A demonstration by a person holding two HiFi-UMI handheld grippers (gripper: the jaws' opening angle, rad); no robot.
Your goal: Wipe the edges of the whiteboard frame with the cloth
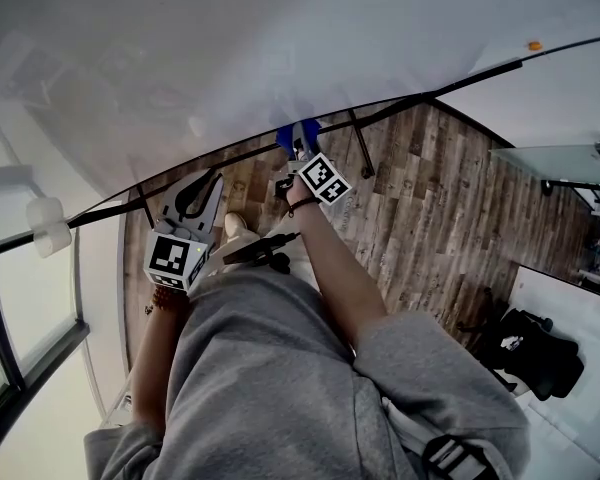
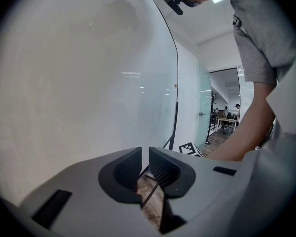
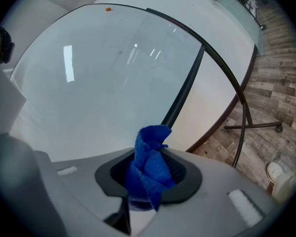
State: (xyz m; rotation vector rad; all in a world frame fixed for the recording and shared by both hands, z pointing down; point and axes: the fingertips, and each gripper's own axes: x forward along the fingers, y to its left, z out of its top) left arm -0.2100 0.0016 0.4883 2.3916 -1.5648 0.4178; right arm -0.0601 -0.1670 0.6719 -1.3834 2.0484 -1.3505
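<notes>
The whiteboard (image 1: 280, 38) fills the top of the head view, and its thin black frame (image 1: 450, 86) runs slanting along its lower edge. My right gripper (image 1: 298, 150) is shut on a bunched blue cloth (image 1: 296, 136), which sits right at that lower frame edge. In the right gripper view the blue cloth (image 3: 149, 164) sticks up from between the jaws toward the board, with the frame (image 3: 235, 88) curving past on the right. My left gripper (image 1: 202, 186) hangs lower left, just short of the frame. Its jaws (image 2: 144, 167) are closed together with nothing between them.
Black stand legs (image 1: 360, 146) reach down from the board onto the wooden floor (image 1: 450, 208). A stand foot (image 3: 254, 127) lies on the floor at the right. A black chair (image 1: 535, 353) and a white desk (image 1: 580, 308) stand lower right. A glass wall (image 1: 20, 298) is at the left.
</notes>
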